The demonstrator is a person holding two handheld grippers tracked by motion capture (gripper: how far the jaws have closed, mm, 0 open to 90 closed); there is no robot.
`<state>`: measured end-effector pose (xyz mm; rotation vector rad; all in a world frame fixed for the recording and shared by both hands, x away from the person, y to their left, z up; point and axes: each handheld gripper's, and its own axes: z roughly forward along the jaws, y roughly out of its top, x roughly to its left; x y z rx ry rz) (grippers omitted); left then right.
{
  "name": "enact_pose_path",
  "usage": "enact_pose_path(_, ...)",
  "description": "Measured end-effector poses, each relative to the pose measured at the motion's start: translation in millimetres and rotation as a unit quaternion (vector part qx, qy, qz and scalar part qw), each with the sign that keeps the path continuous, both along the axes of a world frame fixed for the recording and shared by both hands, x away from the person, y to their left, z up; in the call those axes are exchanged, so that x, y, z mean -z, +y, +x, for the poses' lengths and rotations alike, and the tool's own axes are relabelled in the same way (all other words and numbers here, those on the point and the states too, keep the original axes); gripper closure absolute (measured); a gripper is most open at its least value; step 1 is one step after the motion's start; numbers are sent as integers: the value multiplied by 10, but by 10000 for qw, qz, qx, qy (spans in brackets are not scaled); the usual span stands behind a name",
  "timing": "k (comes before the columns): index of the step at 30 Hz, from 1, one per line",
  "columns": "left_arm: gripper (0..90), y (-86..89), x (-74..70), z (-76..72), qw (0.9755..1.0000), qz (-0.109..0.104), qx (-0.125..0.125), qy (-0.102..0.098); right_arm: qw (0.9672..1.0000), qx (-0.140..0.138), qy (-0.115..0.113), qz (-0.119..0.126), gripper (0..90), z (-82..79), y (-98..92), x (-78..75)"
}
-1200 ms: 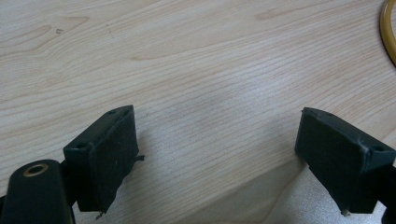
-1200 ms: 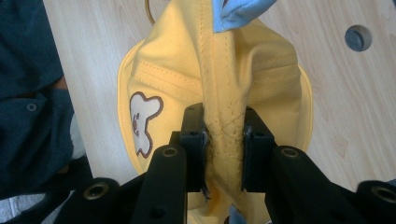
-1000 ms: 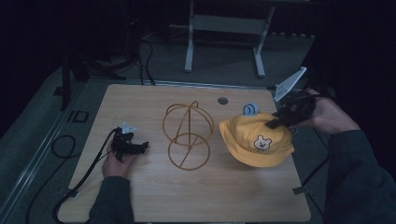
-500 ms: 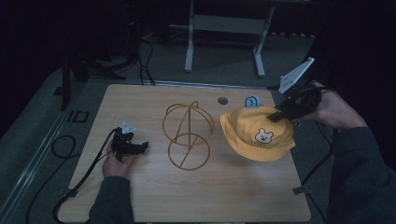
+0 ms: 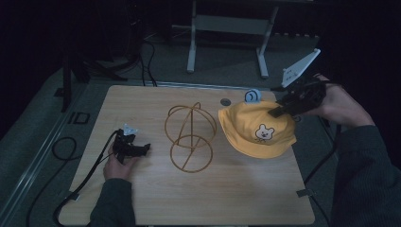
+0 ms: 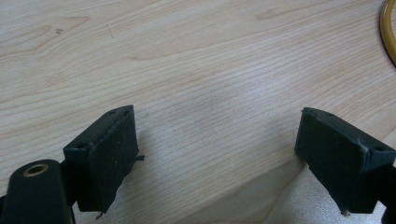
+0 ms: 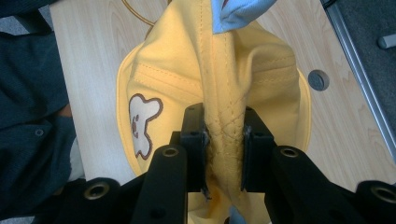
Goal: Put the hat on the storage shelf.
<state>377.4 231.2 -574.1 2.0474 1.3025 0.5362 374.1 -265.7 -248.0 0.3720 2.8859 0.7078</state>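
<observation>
A yellow cloth hat [image 5: 257, 130] with a bear patch hangs lifted off the right side of the wooden table [image 5: 156, 198]. My right gripper [image 5: 276, 111] is shut on its brim, and in the right gripper view the fabric [image 7: 224, 84] is pinched between the two black jaws of that gripper [image 7: 223, 149]. A blue ear tab [image 5: 252, 95] sticks up at the hat's far edge. An orange wire hat stand [image 5: 190, 137] sits at the table's middle. My left gripper [image 5: 142, 148] rests on the table left of the stand, open, with bare wood between its pads [image 6: 112, 149].
A small round grommet hole [image 5: 226, 101] lies in the table near its far edge. Cables [image 5: 80, 175] trail off the left front of the table. A grey metal frame [image 5: 227, 28] stands on the floor beyond the table. Bare wood stretches along the near edge.
My right gripper has risen with the hat, lifting it off the table and a little further back. The left gripper has stayed where it was.
</observation>
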Motion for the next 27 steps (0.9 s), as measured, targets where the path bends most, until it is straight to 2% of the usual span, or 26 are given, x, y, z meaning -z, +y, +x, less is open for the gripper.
enact_pose_path(12,129,0,0,0,10000,-4,-1,-1,9996,-185,-168,94,757,21,188,-88)
enact_pose_path(17,129,0,0,0,10000,-1,0,-1,9990,-266,-235,279,757,25,264,-123)
enact_pose_path(27,129,1,0,0,10000,2,2,1,9986,-389,-291,226,757,26,439,-161)
